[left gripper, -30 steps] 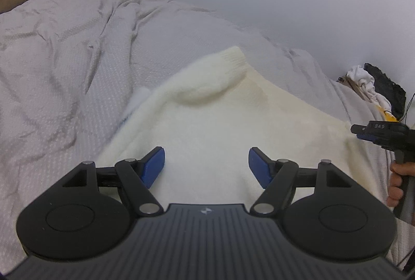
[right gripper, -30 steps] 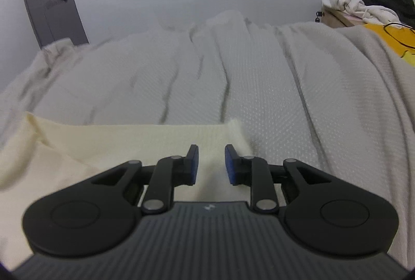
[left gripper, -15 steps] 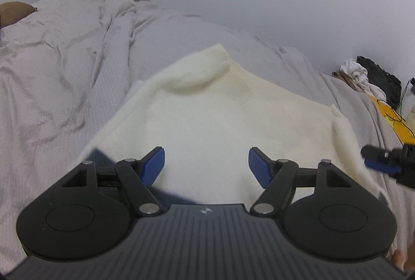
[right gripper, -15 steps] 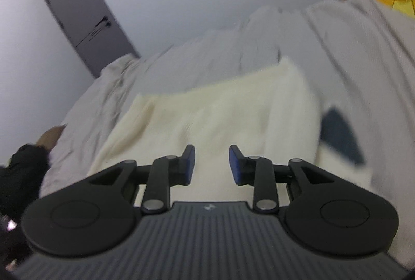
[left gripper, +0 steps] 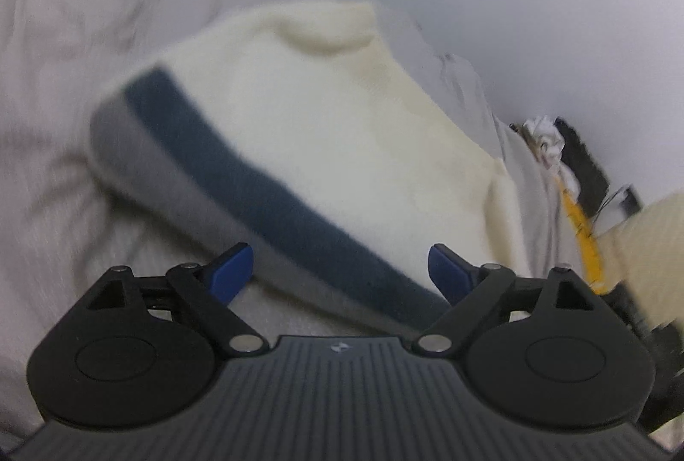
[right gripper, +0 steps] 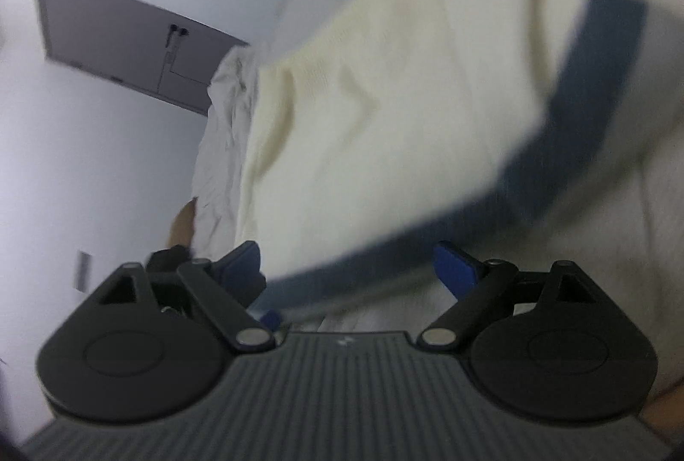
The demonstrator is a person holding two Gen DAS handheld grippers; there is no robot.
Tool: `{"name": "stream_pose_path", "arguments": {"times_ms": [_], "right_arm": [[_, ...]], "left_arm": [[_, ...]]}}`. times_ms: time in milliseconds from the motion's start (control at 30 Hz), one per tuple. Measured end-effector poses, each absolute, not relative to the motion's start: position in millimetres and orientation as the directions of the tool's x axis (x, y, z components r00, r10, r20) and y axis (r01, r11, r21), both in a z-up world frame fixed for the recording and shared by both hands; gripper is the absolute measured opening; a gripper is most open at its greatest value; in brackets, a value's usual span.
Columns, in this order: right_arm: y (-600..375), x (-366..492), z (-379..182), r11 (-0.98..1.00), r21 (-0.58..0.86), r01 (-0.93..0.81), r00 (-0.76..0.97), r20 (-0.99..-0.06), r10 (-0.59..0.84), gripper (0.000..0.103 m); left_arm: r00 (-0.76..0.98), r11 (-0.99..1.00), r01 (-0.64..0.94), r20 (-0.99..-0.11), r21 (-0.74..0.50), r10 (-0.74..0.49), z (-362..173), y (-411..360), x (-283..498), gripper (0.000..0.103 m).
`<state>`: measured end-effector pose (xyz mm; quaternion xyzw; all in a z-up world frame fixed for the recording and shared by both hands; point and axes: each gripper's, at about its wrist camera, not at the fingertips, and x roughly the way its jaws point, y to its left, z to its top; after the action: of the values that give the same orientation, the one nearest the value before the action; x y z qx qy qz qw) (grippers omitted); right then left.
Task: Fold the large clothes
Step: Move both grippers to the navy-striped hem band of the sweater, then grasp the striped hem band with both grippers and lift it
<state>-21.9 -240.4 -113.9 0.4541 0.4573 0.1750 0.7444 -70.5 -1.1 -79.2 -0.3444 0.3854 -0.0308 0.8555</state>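
Note:
A cream knit sweater [left gripper: 325, 110] with a navy stripe [left gripper: 239, 179] and a grey band lies folded over on the grey bed. It also shows in the right wrist view [right gripper: 384, 110], with the navy stripe [right gripper: 590, 110] to its right. My left gripper [left gripper: 337, 273] is open and empty, just short of the sweater's striped edge. My right gripper [right gripper: 346, 268] is open and empty, close over the same striped edge. Both views are blurred by motion and tilted.
The rumpled grey bedspread [left gripper: 64, 33] covers the bed. A pile of white, black and yellow things [left gripper: 564, 157] sits at the far right by the wall. A grey door [right gripper: 128, 46] is in the wall behind the bed.
Both grippers have pulled back and tilted. The right gripper's jaws have opened wide. The sweater's navy and grey striped edge has come into view, folded over the cream part.

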Motion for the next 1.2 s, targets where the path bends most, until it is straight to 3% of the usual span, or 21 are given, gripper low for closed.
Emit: {"name": "stream_pose_path", "arguments": {"times_ms": [333,533,600,733,867,1000,1200], "right_arm": [[-238,-10,-137,0.566,0.764,0.31,0.558,-0.628,0.543,0.09],[-238,-11,-140,0.58,0.747,0.325,0.579,-0.642,0.503,0.09],[-237,-10,-139,0.588,0.744,0.316,0.586,-0.641,0.496,0.09],[-239,-5,-140,0.599,0.741,0.302,0.601,-0.636,0.484,0.089],[-239,0,-139,0.611,0.741,0.277,0.626,-0.622,0.47,0.072],[-241,-4,-127,0.637,0.738,0.223,0.658,-0.596,0.46,0.05],[-243,-17,-103,0.665,0.74,0.096,0.702,-0.525,0.482,0.039]], "left_arm": [[0.666,0.495,-0.375,-0.6,-0.784,-0.445,-134,37,-54,0.092],[0.71,0.444,-0.396,-0.574,-0.804,-0.407,-142,51,-47,0.089],[0.716,0.462,-0.399,-0.584,-0.792,-0.382,-142,52,-44,0.083],[0.731,0.521,-0.395,-0.603,-0.757,-0.321,-134,51,-39,0.06],[0.755,0.56,-0.372,-0.592,-0.74,-0.281,-124,47,-42,0.044],[0.782,0.573,-0.347,-0.566,-0.743,-0.261,-114,47,-51,0.039],[0.822,0.595,-0.296,-0.516,-0.748,-0.24,-91,48,-73,0.036]]}}
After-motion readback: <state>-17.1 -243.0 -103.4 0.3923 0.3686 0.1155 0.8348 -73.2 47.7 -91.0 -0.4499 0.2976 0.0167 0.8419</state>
